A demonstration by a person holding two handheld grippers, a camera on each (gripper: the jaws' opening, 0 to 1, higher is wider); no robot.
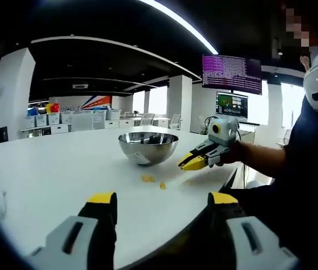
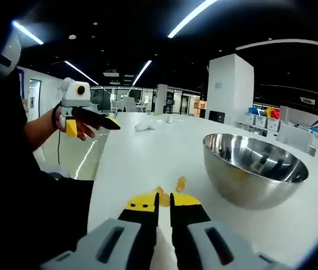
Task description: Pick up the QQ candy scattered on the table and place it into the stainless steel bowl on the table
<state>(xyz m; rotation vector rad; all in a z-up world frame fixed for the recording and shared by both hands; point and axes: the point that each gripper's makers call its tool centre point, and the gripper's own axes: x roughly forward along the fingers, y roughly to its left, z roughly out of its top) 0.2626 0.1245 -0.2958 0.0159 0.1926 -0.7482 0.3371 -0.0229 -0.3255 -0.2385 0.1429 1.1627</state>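
Note:
The stainless steel bowl (image 1: 148, 147) (image 2: 254, 166) stands on the white table (image 1: 63, 169). Two small yellow QQ candies (image 1: 148, 179) (image 1: 162, 185) lie in front of it, near the table's edge. My left gripper (image 1: 162, 198) is open over the table's near part, with nothing between its jaws. My right gripper (image 2: 164, 200) is shut on a yellow candy (image 2: 164, 198) pinched at its tips. Two more candies (image 2: 180, 183) (image 2: 159, 190) lie just beyond those tips, left of the bowl. The right gripper (image 1: 191, 163) hangs beside the bowl. The left gripper (image 2: 91, 125) is held up at the left.
The table's edge (image 1: 215, 188) runs close to the candies, with the person's body beside it. White objects (image 2: 148, 125) lie at the table's far end. Monitors (image 1: 232, 73) and office furniture (image 1: 69, 121) stand behind.

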